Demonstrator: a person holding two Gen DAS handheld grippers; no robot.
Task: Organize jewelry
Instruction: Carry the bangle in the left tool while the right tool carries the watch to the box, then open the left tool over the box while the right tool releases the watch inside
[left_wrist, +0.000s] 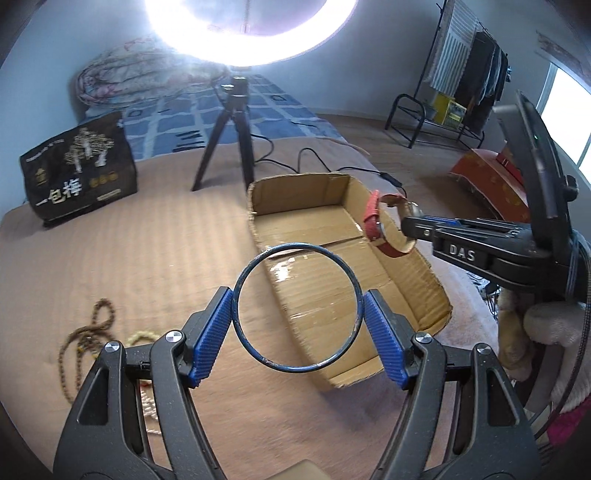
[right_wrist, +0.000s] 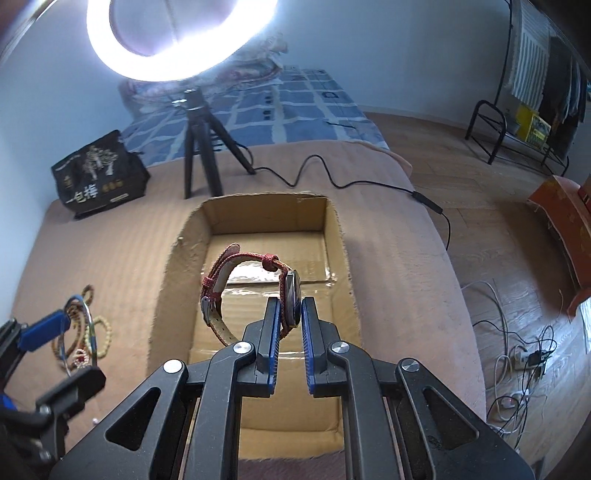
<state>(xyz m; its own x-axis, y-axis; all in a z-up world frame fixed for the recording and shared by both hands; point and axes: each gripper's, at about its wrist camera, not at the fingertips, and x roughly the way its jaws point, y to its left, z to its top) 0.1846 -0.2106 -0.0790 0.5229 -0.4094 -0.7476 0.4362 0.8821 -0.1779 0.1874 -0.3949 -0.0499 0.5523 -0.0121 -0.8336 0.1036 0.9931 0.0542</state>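
Note:
My left gripper (left_wrist: 297, 299) is shut on a thin dark blue bangle (left_wrist: 291, 369), its blue pads pressing the ring's two sides above the near end of an open cardboard box (left_wrist: 436, 280). From the right wrist view, the left gripper (right_wrist: 74, 347) and the bangle (right_wrist: 89, 317) show at the far left. My right gripper (right_wrist: 290, 306) is shut on the case of a red-strapped watch (right_wrist: 221, 291), held over the box (right_wrist: 266, 243). In the left wrist view, the right gripper (left_wrist: 406, 225) holds the watch (left_wrist: 373, 221) above the box's right wall.
Brown and yellow bead strings (left_wrist: 92, 328) (right_wrist: 99, 332) lie on the beige blanket left of the box. A ring light's tripod (left_wrist: 229, 147), a black bag (left_wrist: 77, 166) and a black cable (right_wrist: 332, 181) stand behind. A gloved hand (left_wrist: 546, 325) grips the right tool.

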